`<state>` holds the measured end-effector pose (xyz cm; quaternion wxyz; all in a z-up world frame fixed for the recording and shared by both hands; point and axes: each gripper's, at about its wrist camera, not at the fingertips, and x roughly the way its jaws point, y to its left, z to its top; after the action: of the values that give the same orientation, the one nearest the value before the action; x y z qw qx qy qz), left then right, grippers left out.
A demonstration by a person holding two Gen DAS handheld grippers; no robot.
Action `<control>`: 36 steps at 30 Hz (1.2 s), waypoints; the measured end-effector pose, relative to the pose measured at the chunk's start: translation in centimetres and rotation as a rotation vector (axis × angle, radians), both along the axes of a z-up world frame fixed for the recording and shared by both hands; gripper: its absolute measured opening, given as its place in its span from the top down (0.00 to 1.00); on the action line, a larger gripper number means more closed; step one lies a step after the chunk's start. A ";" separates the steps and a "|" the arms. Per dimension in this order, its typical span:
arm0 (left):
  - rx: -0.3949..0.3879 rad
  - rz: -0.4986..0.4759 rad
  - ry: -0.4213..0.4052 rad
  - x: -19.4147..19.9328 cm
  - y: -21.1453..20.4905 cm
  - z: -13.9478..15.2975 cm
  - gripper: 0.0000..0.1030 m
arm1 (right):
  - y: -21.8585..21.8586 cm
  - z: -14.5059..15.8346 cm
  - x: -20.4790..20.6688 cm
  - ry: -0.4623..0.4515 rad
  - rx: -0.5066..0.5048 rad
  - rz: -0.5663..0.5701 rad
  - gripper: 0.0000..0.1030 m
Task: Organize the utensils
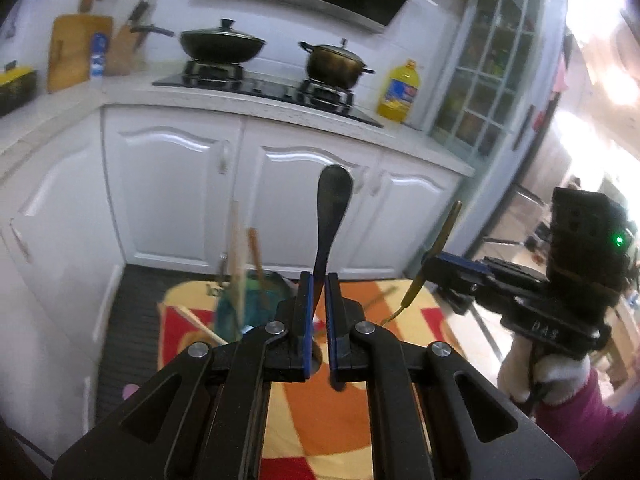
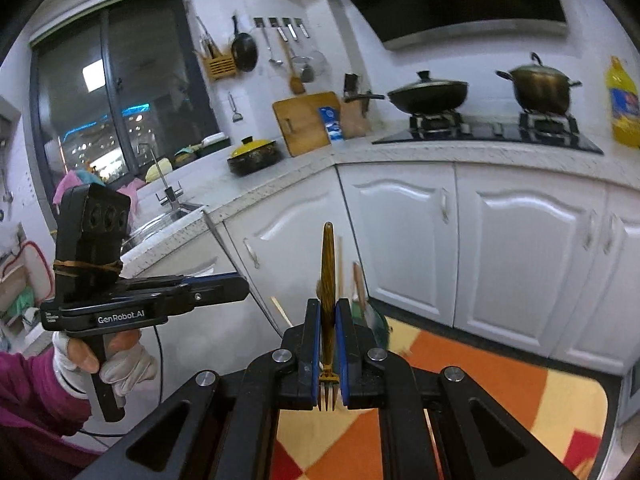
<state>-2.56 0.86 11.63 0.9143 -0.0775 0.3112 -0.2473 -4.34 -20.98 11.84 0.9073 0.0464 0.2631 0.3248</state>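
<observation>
Above the table, left tongs grip spoon, right tongs fork.

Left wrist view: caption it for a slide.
Left gripper clamps a dark spoon handle-up above a green cup; right gripper holds a gold fork.

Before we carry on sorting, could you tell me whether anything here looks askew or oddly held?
Both utensils are held upside down: the fork in the right gripper points its tines back at the camera, and the dark spoon in the left gripper leans slightly.
</observation>
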 end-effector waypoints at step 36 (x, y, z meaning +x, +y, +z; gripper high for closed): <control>-0.103 0.190 0.213 3.6 5.0 -9.6 0.82 | 7.4 -9.9 3.7 0.225 -0.175 0.190 0.82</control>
<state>1.07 5.88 2.01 0.8902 -0.1795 0.3846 -0.1656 -0.63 -13.57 1.94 0.8377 -0.0216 0.3936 0.3778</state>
